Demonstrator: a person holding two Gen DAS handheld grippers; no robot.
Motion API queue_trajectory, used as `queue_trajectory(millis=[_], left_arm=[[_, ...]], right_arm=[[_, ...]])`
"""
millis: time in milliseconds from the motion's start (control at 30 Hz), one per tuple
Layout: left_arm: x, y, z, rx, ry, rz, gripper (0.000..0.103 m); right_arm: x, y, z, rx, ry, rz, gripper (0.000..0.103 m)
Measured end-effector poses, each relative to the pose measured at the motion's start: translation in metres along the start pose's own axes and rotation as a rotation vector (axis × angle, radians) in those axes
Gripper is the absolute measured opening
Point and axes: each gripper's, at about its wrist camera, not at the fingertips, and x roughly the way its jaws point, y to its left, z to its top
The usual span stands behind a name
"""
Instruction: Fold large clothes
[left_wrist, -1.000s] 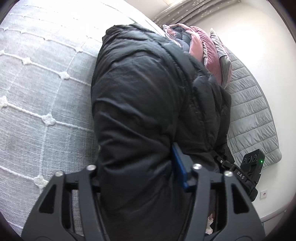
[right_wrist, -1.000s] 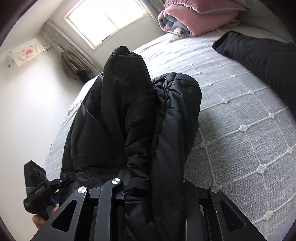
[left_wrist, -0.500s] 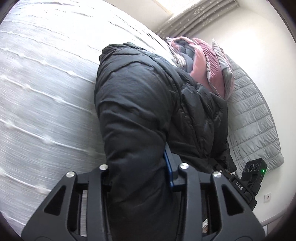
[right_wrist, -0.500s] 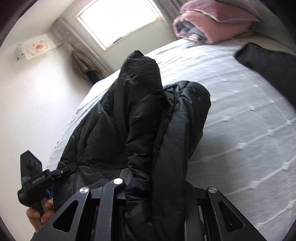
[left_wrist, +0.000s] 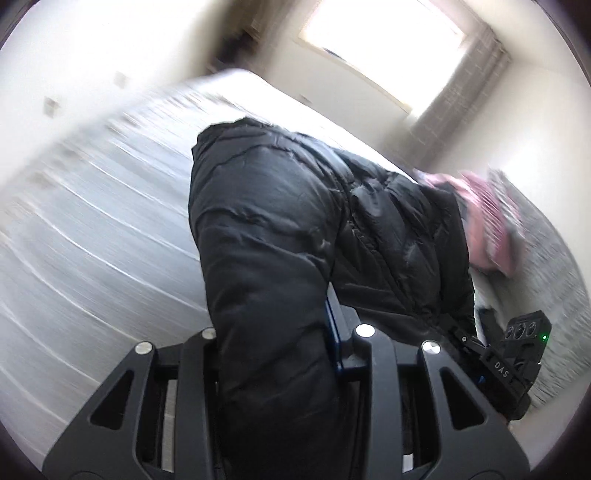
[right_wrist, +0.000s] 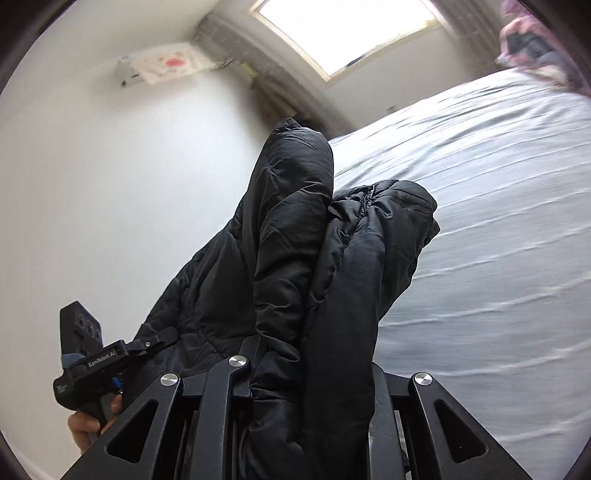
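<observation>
Both grippers tilt up versus 0.5 s ago; window now in both views. Left gripper (left_wrist: 280, 343) and right gripper (right_wrist: 310, 373) each clamp the black puffer jacket (left_wrist: 295, 229), lifted above the grey bed (right_wrist: 498, 221).

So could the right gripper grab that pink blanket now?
Probably not. The right gripper is shut on the black jacket, so its jaws are full, and the pink blanket sits far across the bed. It would likely have to let go first.
</observation>
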Motion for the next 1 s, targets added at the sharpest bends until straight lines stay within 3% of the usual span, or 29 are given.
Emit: queue_trajectory(millis=[100, 167, 233, 300, 333, 367, 433, 533, 633, 767, 900, 933, 1000], left_arm=[[-0.032, 0.086, 0.041, -0.055, -0.068, 0.123, 0.046], [-0.044, 0.133, 0.052, -0.092, -0.112, 0.307, 0.063], [-0.054, 0.18, 0.052, -0.133, -0.165, 0.484, 0.074], [-0.061, 0.214, 0.045, -0.205, -0.189, 0.526, 0.075], [-0.065, 0.23, 0.039, -0.26, -0.184, 0.526, 0.075], [-0.069, 0.247, 0.029, -0.33, -0.171, 0.507, 0.075], [-0.074, 0.256, 0.014, -0.362, -0.155, 0.471, 0.075], [-0.085, 0.248, -0.009, -0.314, -0.195, 0.479, 0.075], [-0.094, 0.217, -0.032, -0.284, -0.205, 0.488, 0.075], [-0.107, 0.147, -0.077, -0.192, -0.248, 0.579, 0.076], [-0.121, 0.089, -0.125, -0.078, -0.264, 0.667, 0.088], [-0.124, 0.071, -0.139, -0.05, -0.264, 0.682, 0.089], [-0.138, 0.045, -0.162, -0.02, -0.271, 0.706, 0.089]], right_arm=[[0.083, 0.073, -0.007, 0.003, 0.036, 0.075, 0.019], [0.135, 0.108, -0.028, 0.051, 0.085, 0.087, 0.025], [0.182, 0.129, -0.062, 0.08, 0.202, 0.082, 0.033], [0.226, 0.136, -0.109, 0.099, 0.389, 0.087, 0.038], [0.231, 0.135, -0.123, 0.109, 0.417, 0.091, 0.044], [0.23, 0.131, -0.135, 0.117, 0.408, 0.098, 0.058], [0.216, 0.124, -0.147, 0.069, 0.355, 0.074, 0.062], [0.198, 0.126, -0.143, -0.029, 0.339, 0.043, 0.062], [0.166, 0.129, -0.139, -0.055, 0.3, 0.003, 0.062], [0.139, 0.124, -0.125, -0.189, 0.317, -0.128, 0.062], [0.095, 0.139, -0.135, -0.318, 0.357, -0.084, 0.062], [0.074, 0.123, -0.128, -0.339, 0.358, -0.071, 0.064], [0.042, 0.131, -0.132, -0.392, 0.35, -0.038, 0.078]])
